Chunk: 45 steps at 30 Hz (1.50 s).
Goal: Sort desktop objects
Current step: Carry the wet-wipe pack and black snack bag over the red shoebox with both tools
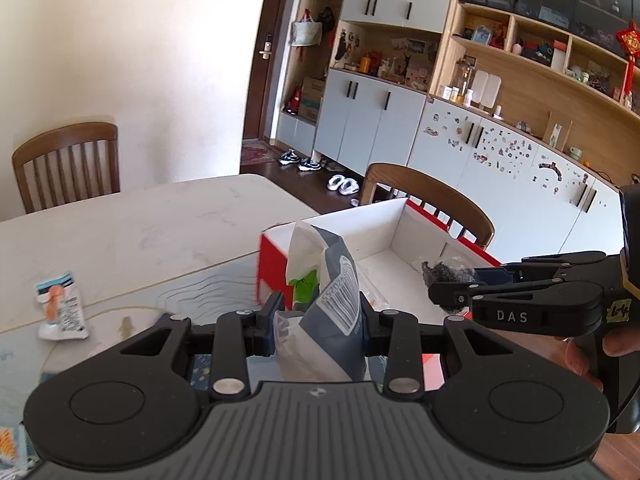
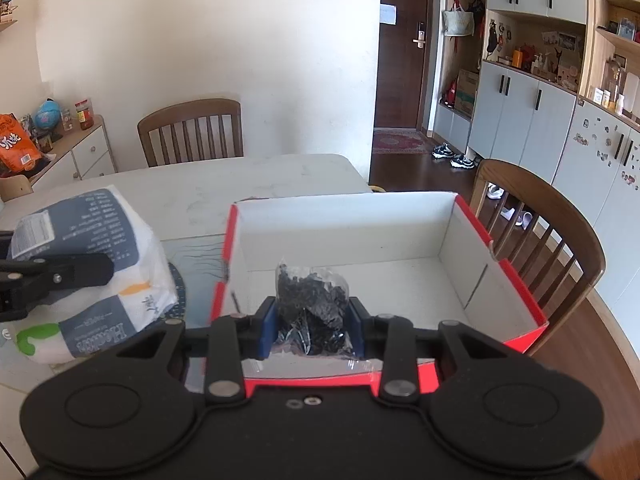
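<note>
My left gripper [image 1: 320, 312] is shut on a soft grey-blue and white tissue pack [image 1: 336, 280], held upright between its blue pads just in front of the left wall of the red box [image 1: 270, 264]. The right wrist view shows that pack [image 2: 92, 248] left of the box, with the left gripper [image 2: 106, 272] across it. My right gripper [image 2: 312, 320] is shut on a clear bag of small black pieces [image 2: 312, 292], held above the white floor of the open box [image 2: 344, 232]. From the left wrist view the right gripper [image 1: 436, 294] and its bag [image 1: 444, 270] hang over the box, a hand behind them.
A small white and orange sachet [image 1: 60, 312] lies on the pale table [image 1: 140, 224] to the left. A patterned mat [image 2: 180, 280] lies under the box's left side. Wooden chairs stand behind the table [image 2: 192, 132] and right of the box [image 2: 552, 232].
</note>
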Each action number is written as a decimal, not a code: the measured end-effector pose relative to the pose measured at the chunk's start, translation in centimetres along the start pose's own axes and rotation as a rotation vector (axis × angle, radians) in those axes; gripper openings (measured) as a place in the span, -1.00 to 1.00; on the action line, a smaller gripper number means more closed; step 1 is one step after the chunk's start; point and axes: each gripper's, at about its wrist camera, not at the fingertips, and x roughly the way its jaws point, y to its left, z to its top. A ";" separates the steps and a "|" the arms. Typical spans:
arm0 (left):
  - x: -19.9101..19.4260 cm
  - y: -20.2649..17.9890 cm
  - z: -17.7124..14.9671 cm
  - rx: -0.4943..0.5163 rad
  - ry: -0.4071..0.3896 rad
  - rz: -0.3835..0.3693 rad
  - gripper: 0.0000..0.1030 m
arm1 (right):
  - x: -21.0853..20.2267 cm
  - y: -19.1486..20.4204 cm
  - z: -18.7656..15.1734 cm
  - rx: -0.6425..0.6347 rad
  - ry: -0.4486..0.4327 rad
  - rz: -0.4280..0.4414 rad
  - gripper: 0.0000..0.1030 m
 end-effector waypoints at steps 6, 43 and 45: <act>2.9 -1.6 1.2 0.010 0.022 -0.018 -0.33 | 1.0 -1.8 0.4 -0.015 0.013 0.006 -0.31; 19.8 -6.4 4.8 0.204 0.338 -0.063 -0.30 | 10.5 -8.2 2.8 -0.176 0.197 0.008 -0.31; 20.5 -6.6 4.8 0.230 0.350 -0.057 -0.30 | 11.0 -8.2 2.6 -0.202 0.219 0.000 -0.31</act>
